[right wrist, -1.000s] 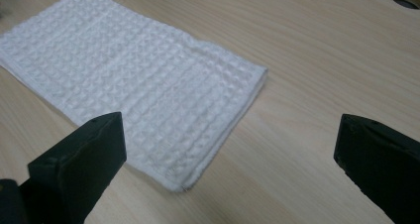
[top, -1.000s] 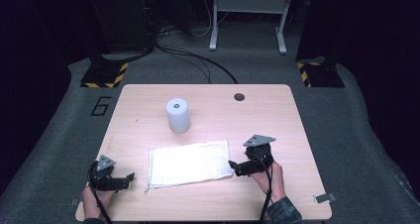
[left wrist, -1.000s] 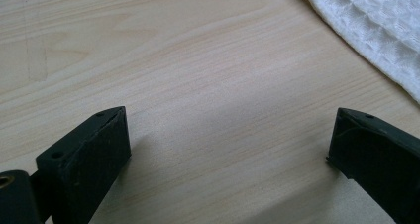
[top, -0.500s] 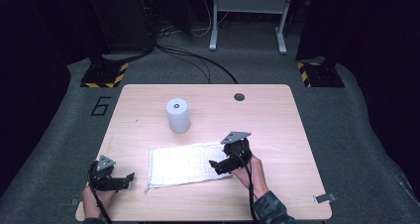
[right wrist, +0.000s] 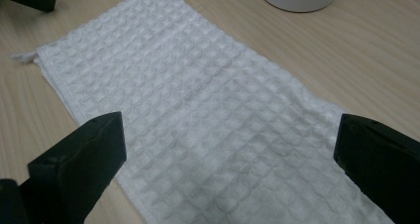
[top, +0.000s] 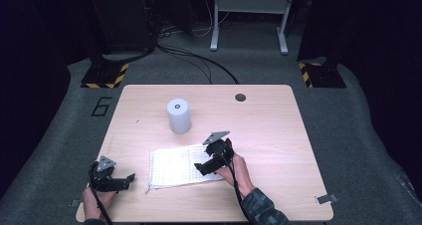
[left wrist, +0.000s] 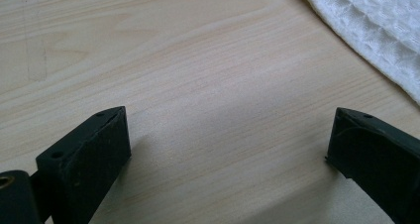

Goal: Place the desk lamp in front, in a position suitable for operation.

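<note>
**Right gripper over the towel, left one waiting off its corner**

A white waffle towel (top: 181, 165) lies flat on the table (top: 278, 130), near the front edge and left of centre, its long side running across. The right gripper (top: 205, 166) hangs over the towel's right end with its jaws spread wide — in the right gripper view both jaws stand apart above the weave, with nothing between them but cloth below. I cannot tell whether the tips touch the cloth.

The left gripper (top: 130, 177) sits near the front left corner of the table, just beside the towel's left edge and apart from it. Its jaws are wide too, framing bare wood in the left gripper view; the towel's hem crosses the upper right corner there.

A white cylinder (top: 178, 115) stands upright behind the towel, near its far edge but apart. The table's right half is open wood — a small dark hole (top: 241, 97) sits near the back edge.
</note>
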`<action>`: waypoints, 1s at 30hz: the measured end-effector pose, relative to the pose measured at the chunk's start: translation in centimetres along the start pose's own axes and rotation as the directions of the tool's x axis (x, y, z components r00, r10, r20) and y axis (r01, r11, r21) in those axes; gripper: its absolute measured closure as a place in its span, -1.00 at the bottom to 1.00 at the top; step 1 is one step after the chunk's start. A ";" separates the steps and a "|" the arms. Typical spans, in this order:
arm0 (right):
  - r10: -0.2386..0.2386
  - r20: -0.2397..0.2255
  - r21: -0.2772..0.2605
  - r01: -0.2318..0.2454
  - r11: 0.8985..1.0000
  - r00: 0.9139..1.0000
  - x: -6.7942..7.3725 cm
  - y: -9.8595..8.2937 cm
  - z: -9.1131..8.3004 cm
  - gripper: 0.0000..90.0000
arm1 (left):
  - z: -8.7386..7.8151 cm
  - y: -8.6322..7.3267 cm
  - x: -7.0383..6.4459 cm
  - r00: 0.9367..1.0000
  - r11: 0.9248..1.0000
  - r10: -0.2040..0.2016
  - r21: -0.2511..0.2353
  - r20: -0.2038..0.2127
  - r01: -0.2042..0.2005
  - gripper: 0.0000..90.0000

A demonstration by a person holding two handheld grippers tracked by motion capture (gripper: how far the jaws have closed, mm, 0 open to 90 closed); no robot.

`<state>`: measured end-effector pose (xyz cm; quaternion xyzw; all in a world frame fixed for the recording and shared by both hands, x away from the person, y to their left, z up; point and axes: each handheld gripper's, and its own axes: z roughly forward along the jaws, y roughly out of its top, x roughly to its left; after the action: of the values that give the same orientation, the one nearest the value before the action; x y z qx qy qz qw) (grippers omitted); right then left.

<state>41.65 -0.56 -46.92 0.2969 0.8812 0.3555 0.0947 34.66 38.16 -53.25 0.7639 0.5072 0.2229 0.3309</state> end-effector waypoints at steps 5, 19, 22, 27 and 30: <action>-0.008 -0.014 0.018 0.009 1.000 1.000 0.3 0.3 1.2 -1.00 | 0.0 0.0 0.0 1.000 1.000 -0.002 -0.002 0.000 0.002 -0.94; 0.006 -0.029 0.070 -0.004 0.998 1.000 0.1 0.2 5.0 -1.00 | 0.0 0.0 0.0 1.000 1.000 -0.002 -0.003 0.002 0.002 -0.94; 0.029 -0.029 0.095 -0.027 0.995 0.999 0.2 0.0 5.8 -1.00 | 0.0 0.0 0.0 1.000 1.000 -0.003 -0.004 0.002 0.003 -0.93; 0.014 -0.018 0.115 -0.012 0.993 1.000 0.3 -0.1 6.1 -0.97 | 0.0 0.0 0.0 1.000 1.000 -0.001 -0.004 0.004 0.001 -0.93; 0.008 0.000 0.117 -0.008 0.993 1.000 0.3 -0.1 6.1 -0.90 | 0.0 0.0 0.0 1.000 1.000 -0.001 -0.005 0.003 0.001 -0.92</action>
<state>43.62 3.05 -51.38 0.3053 0.8994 0.3036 0.0753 34.63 38.15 -53.26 0.7633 0.5064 0.2228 0.3336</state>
